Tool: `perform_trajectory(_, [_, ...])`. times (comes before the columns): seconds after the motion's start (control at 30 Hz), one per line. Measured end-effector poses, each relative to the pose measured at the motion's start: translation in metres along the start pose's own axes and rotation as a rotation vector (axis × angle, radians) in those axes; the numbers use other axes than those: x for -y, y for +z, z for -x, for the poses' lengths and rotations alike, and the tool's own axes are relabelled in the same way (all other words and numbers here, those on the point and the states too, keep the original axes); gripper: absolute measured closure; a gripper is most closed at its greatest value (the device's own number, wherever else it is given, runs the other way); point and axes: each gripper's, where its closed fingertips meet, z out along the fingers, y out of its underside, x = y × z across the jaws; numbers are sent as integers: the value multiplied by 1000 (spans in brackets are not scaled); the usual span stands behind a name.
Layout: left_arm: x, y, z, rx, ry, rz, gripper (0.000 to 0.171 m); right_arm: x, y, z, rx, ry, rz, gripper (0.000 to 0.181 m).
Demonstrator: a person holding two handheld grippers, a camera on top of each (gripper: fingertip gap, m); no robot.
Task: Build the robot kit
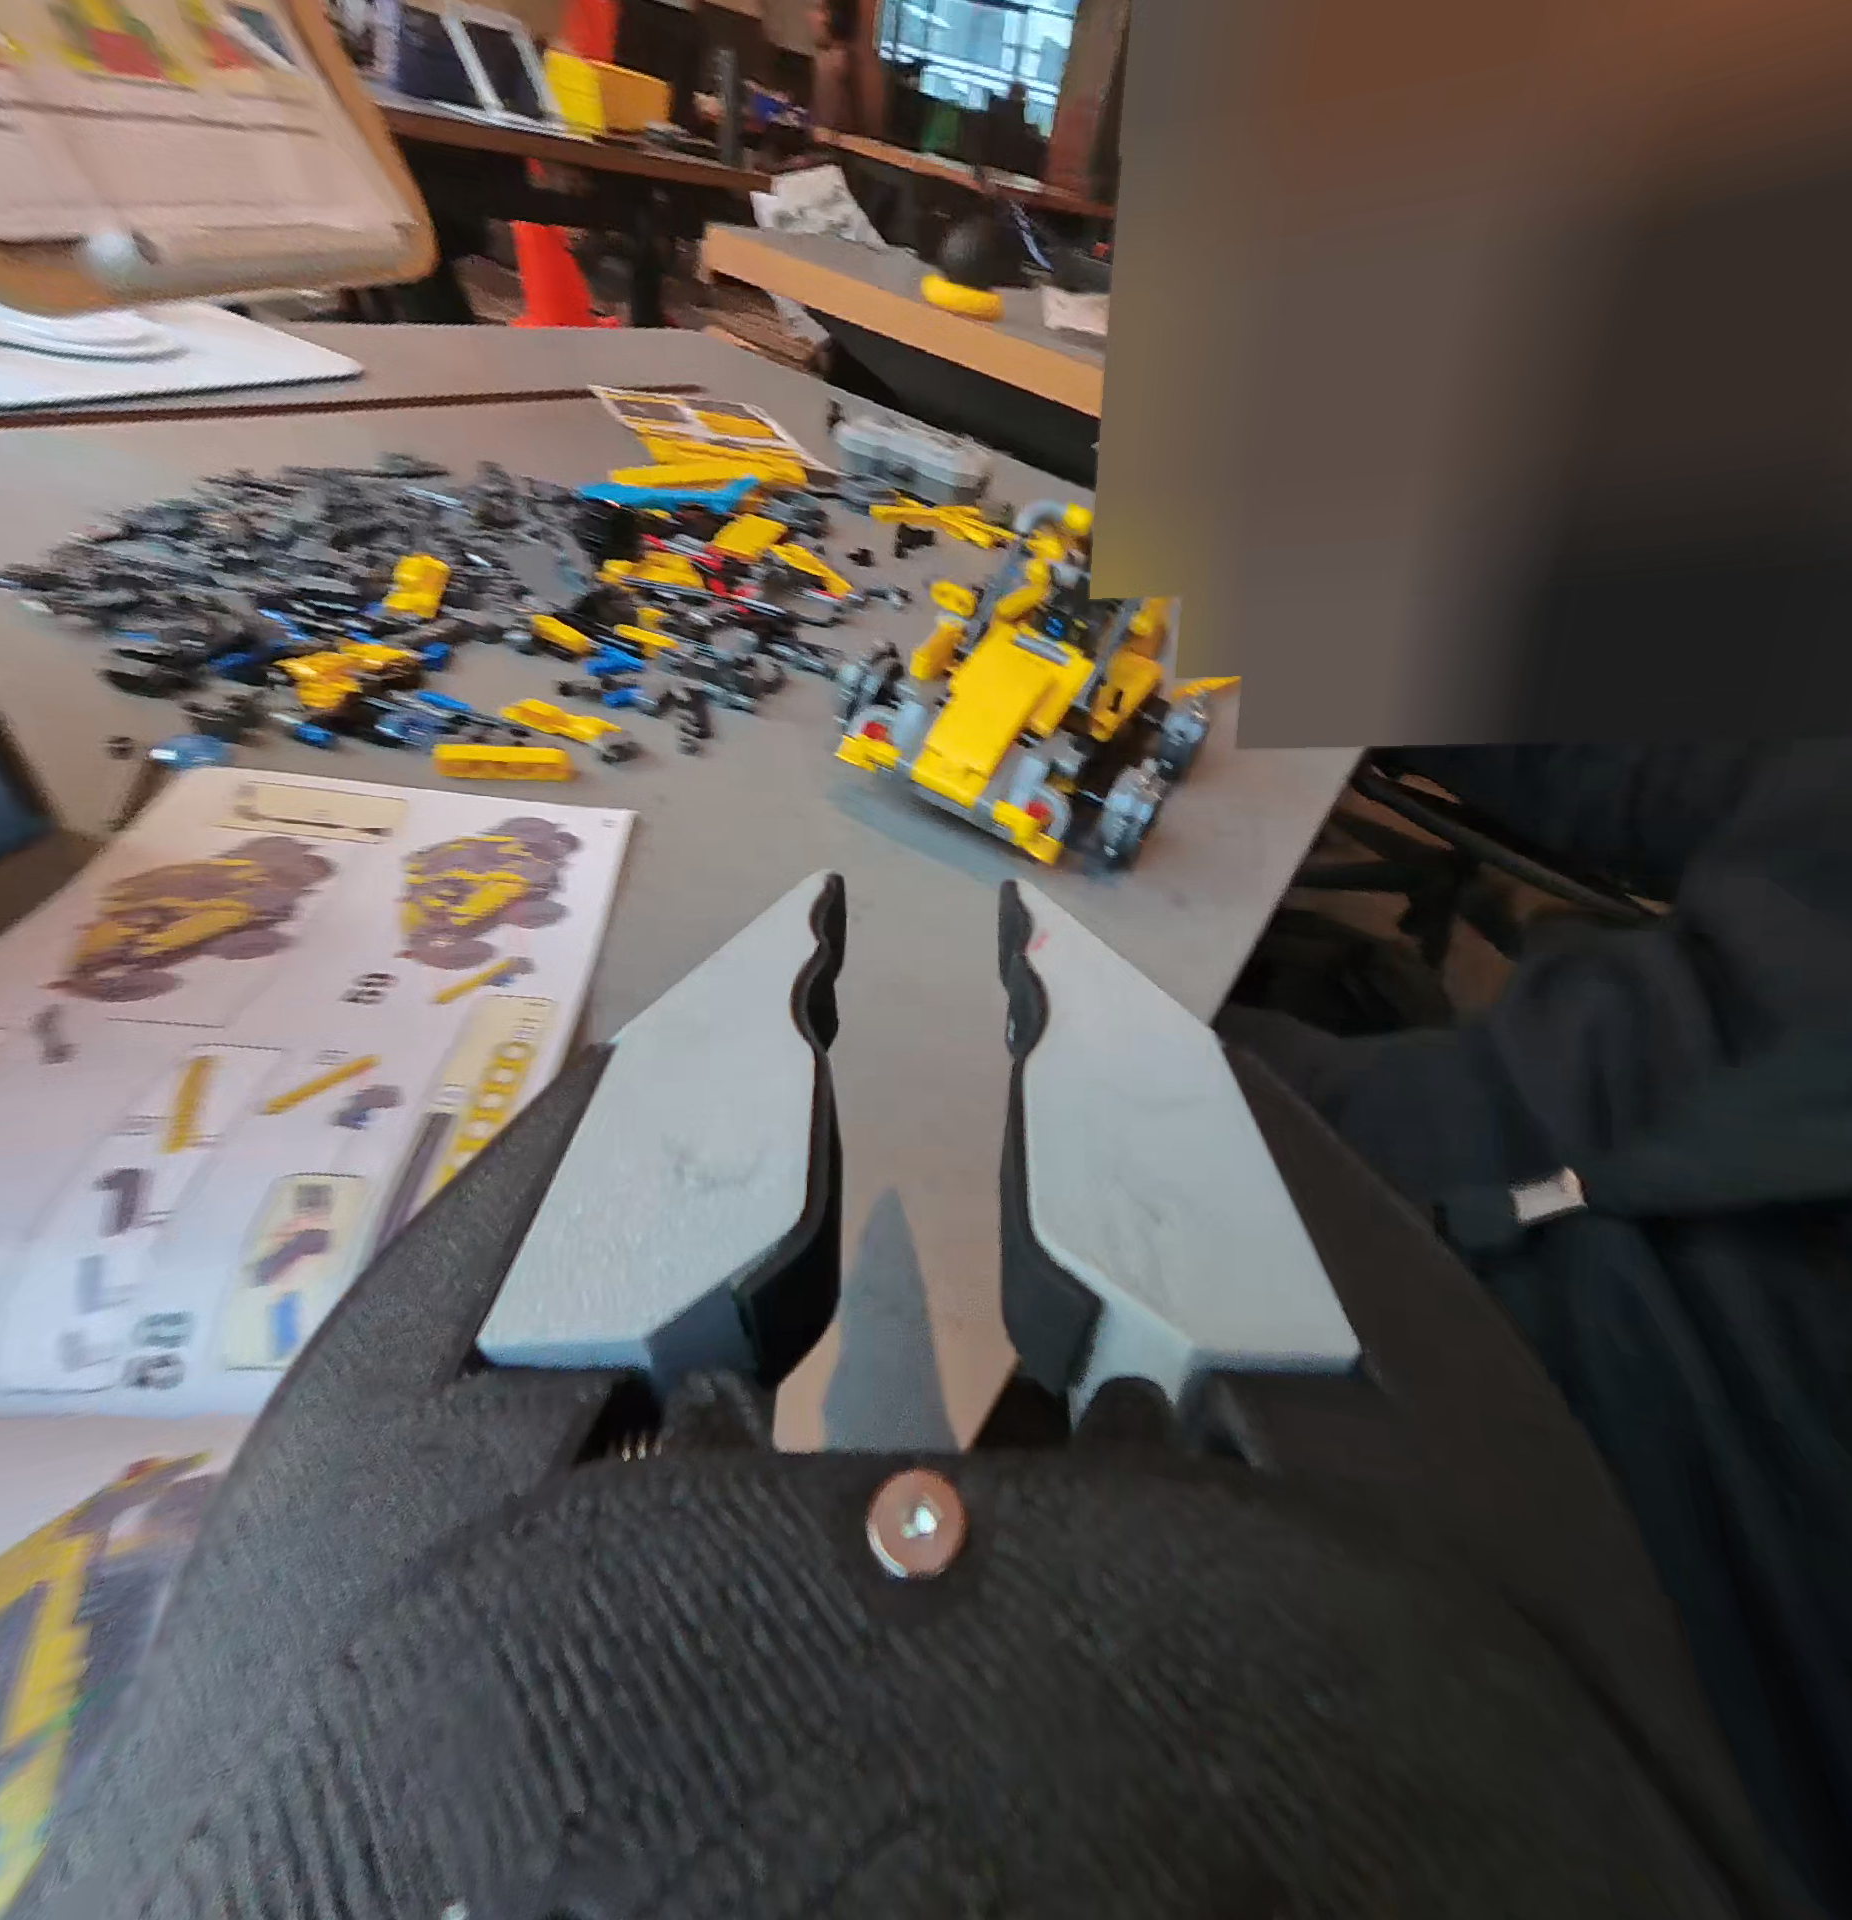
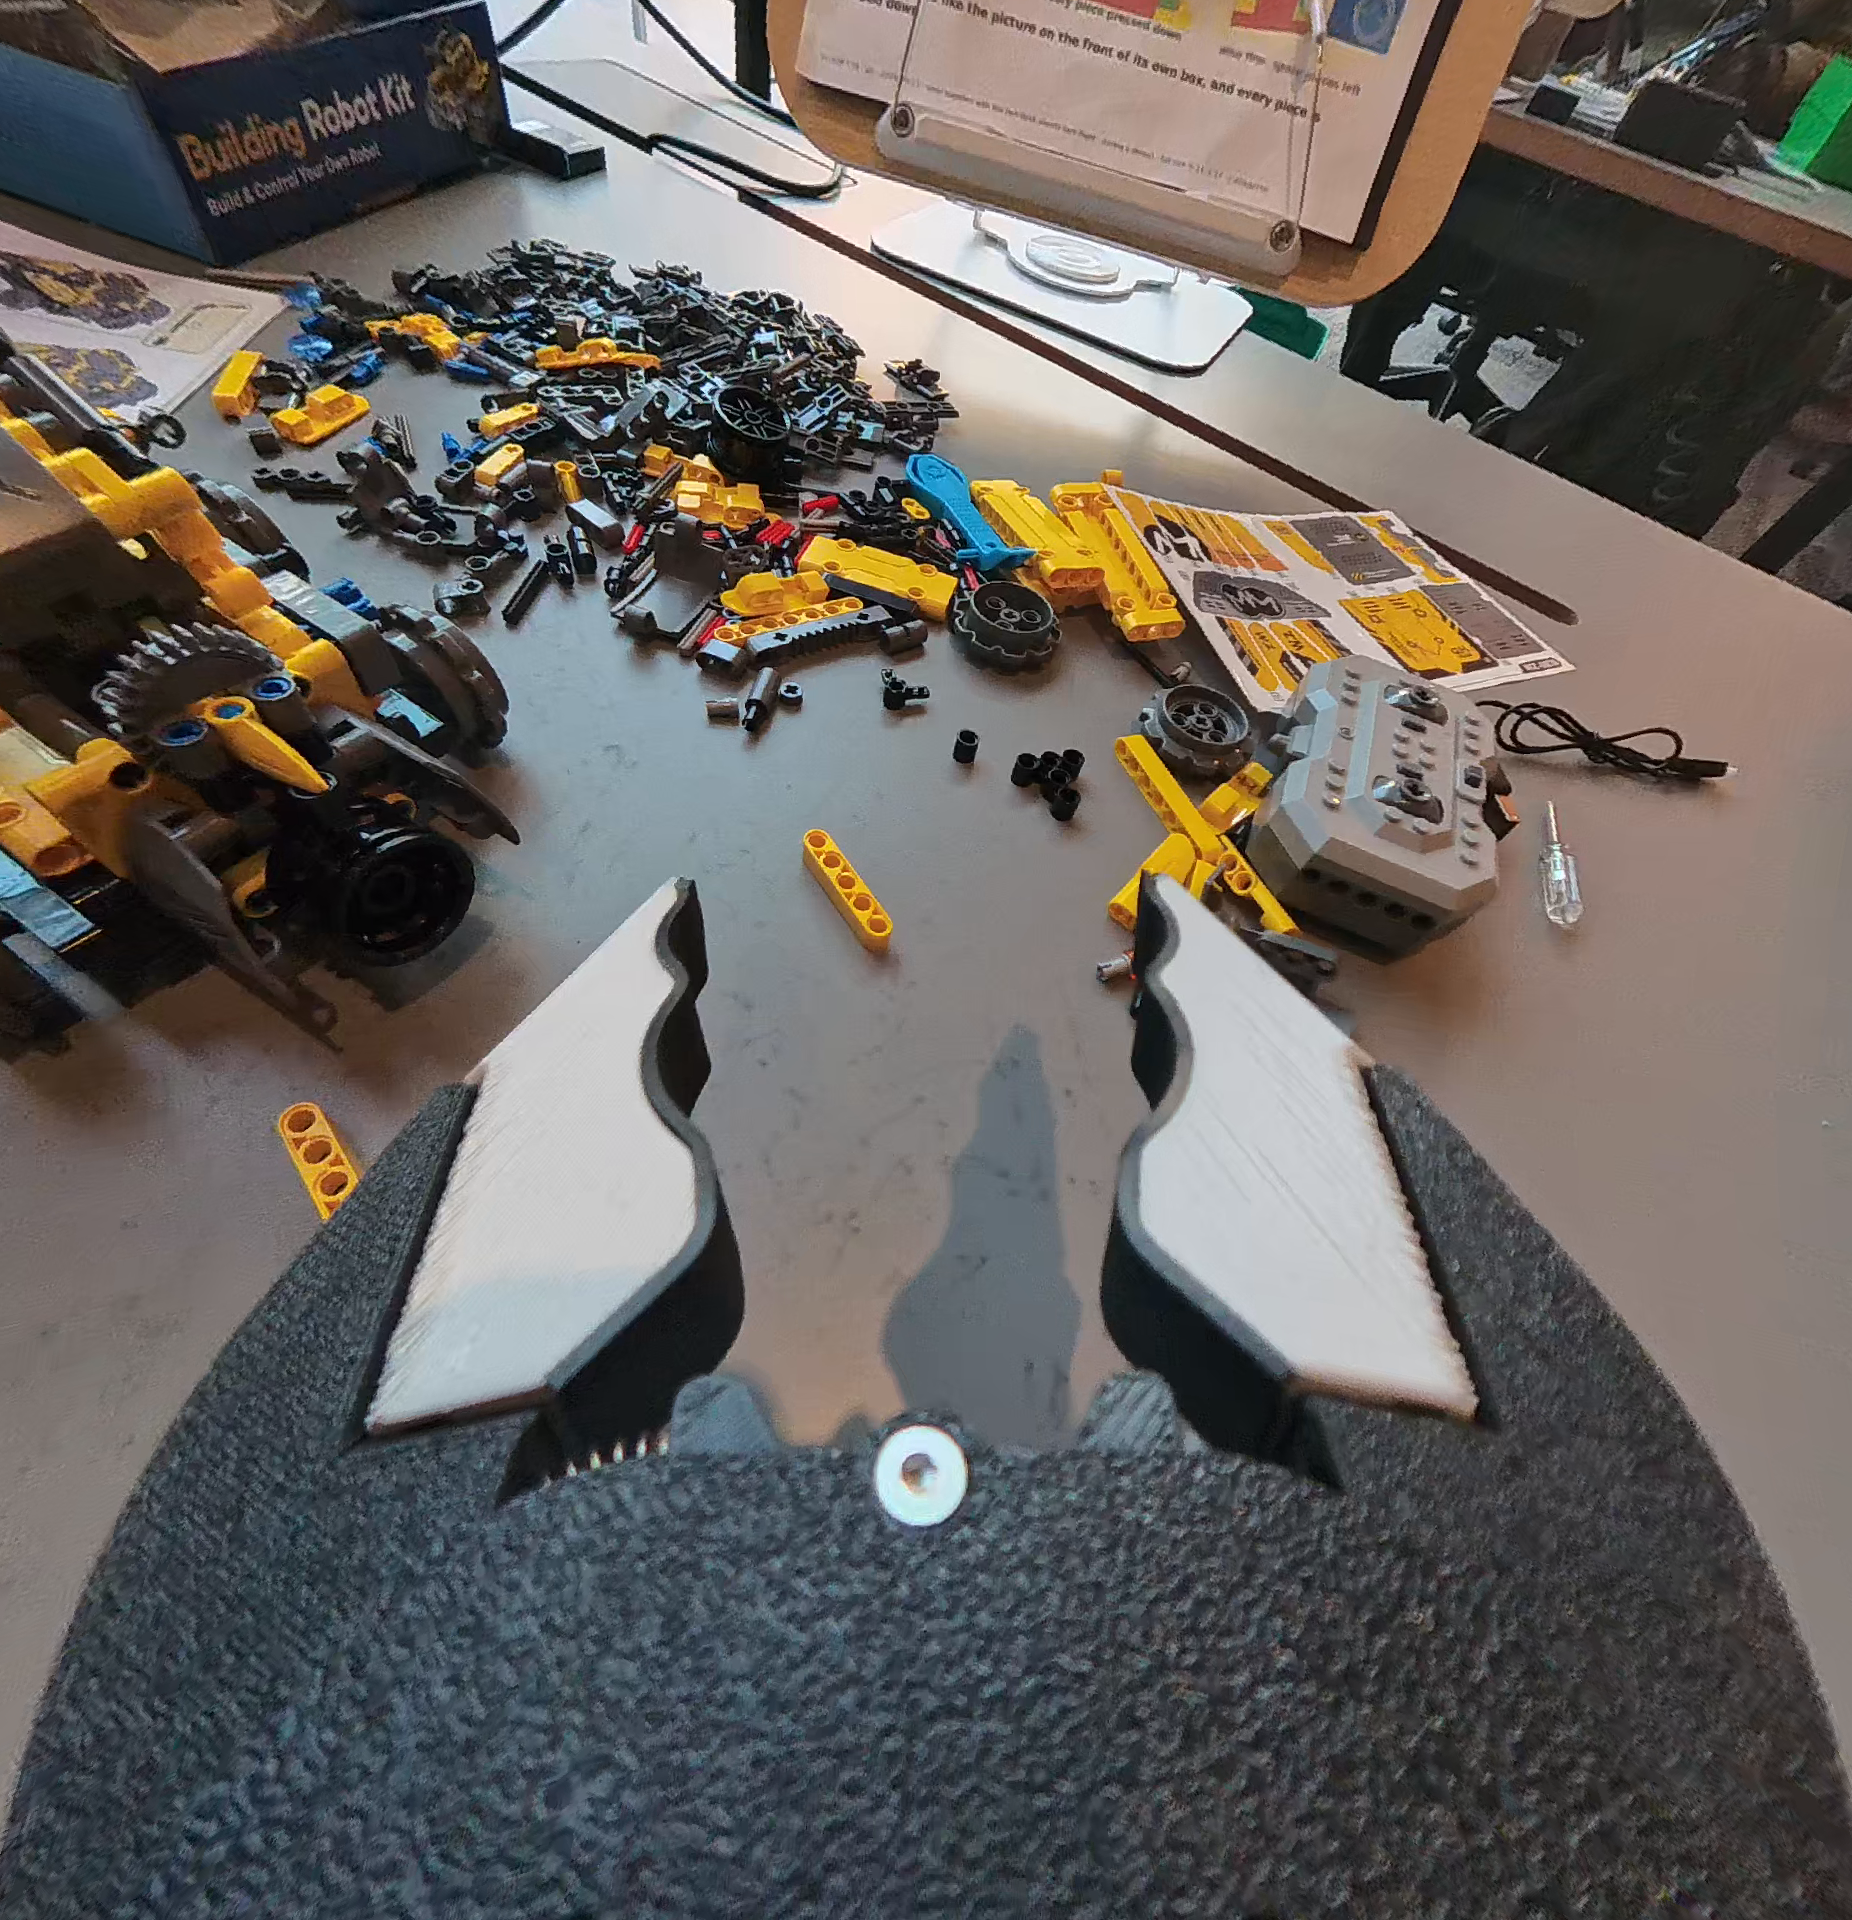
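My left gripper (image 1: 917,904) is open and empty above the grey table (image 1: 735,862), next to an open instruction booklet (image 1: 278,1039). A part-built yellow and grey brick vehicle (image 1: 1015,727) stands just beyond it. My right gripper (image 2: 917,904) is open wide and empty, low over the table. A loose yellow beam (image 2: 847,890) lies just ahead between its fingertips. The same vehicle (image 2: 174,707) sits to its left, and a grey motor block (image 2: 1379,800) lies by its right fingertip.
A heap of black, yellow and blue bricks (image 2: 641,457) covers the table's middle and also shows in the left wrist view (image 1: 382,613). A sticker sheet (image 2: 1337,582), cable (image 2: 1597,743), small screwdriver (image 2: 1561,868), blue box (image 2: 226,114) and a stand with a sheet (image 2: 1109,135) lie around. A yellow beam (image 2: 317,1153) lies near left. To the grey motor block (image 2: 1379,800): right tips about 12 cm, left tips about 50 cm.
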Motion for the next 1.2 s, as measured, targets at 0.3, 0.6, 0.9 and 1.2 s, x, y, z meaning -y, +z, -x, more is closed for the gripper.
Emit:
perform_trajectory(0.3, [18,20,96,231,-25,208,117,3,-3,-2,-30,-19,-18,101])
perform_trajectory(0.6, [28,96,150,257,41,395,138,9,-10,-8,-70,-25,-60,110])
perform_trajectory(0.9, [23,156,153,183,110,522,167,4,-7,-16,-123,-45,-30,137])
perform_trajectory(1.2, [8,186,121,-11,225,700,171,7,-9,-18,-111,-14,-59,133])
